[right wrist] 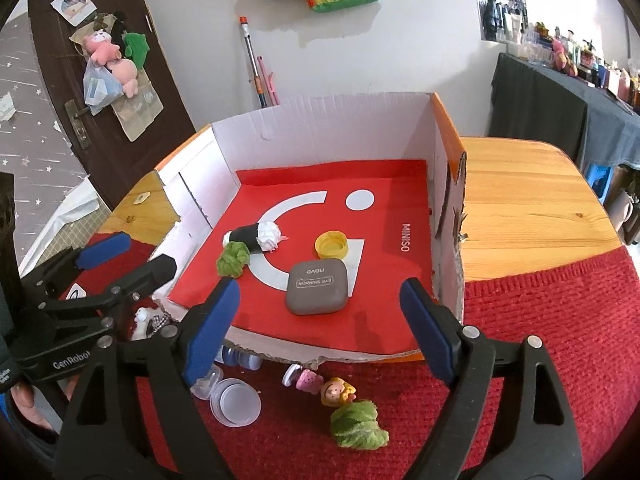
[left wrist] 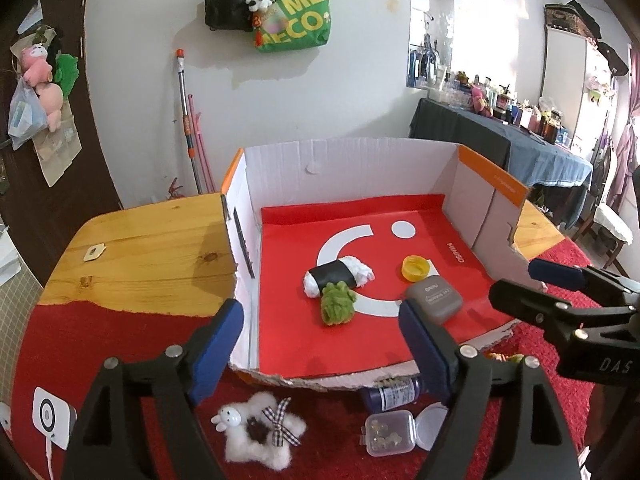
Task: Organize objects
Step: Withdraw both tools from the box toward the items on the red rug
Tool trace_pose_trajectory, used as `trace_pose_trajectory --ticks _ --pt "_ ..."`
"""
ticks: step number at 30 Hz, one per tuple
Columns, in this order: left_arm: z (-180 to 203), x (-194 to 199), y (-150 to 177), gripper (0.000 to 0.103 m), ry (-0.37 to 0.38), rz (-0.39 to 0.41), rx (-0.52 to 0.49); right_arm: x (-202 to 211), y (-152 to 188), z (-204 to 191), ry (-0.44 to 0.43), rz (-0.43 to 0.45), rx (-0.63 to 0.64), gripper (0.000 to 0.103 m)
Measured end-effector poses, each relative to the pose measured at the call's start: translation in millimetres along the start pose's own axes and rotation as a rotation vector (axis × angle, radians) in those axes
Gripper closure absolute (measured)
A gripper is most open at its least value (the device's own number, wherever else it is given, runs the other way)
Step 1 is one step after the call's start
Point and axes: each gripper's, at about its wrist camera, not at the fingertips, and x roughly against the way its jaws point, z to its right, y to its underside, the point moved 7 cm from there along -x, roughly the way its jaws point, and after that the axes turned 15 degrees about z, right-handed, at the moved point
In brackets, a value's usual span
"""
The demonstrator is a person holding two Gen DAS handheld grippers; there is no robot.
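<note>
Left tongs (left wrist: 320, 344): I read them as spread wide with nothing between the blue pads, hovering over the torn front edge of the cardboard box (left wrist: 360, 160).

Right tongs (right wrist: 320, 320): likewise parted and empty, poised at the same front edge; they also show at the right of the left wrist view.

Inside the box, on its red printed floor:
- sushi plush (left wrist: 340, 274), white with a black band, with a green plush (left wrist: 338, 304) touching its near side;
- yellow bottle cap (left wrist: 415, 267), just beyond the grey eyeshadow case (left wrist: 434, 299).

Outside the box, on the red cloth (right wrist: 540, 340) covering the near part of the wooden worktop (right wrist: 532, 196):
- white fluffy sheep plush (left wrist: 260, 436) with a checked bow;
- purple bottle (left wrist: 394, 392) lying on its side against the box edge;
- clear plastic case (left wrist: 390, 432), lid open, small pieces inside;
- round clear lid (right wrist: 236, 402);
- small doll charm (right wrist: 336, 392) beside a pink charm (right wrist: 308, 382);
- green leaf plush (right wrist: 358, 424);
- white device (left wrist: 52, 422) at the far left.
</note>
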Motion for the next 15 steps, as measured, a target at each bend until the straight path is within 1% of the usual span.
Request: trace_pose_trajectory --ticks 2,7,11,15 --pt "1.1 3.1 0.3 0.017 -0.009 0.01 -0.003 3.0 -0.9 -1.0 -0.001 0.009 0.001 0.018" --pt "4.6 12.1 3.3 0.015 -0.016 0.025 0.006 12.7 -2.6 -6.6 0.004 0.042 0.02 0.017" --pt "5.4 19.0 5.7 0.012 -0.021 0.032 0.008 24.3 -4.8 -10.5 0.025 0.083 0.047 0.008" --pt "7.1 26.1 5.3 0.011 -0.02 0.039 0.008 35.2 -6.0 -15.2 0.027 0.107 0.061 0.007"
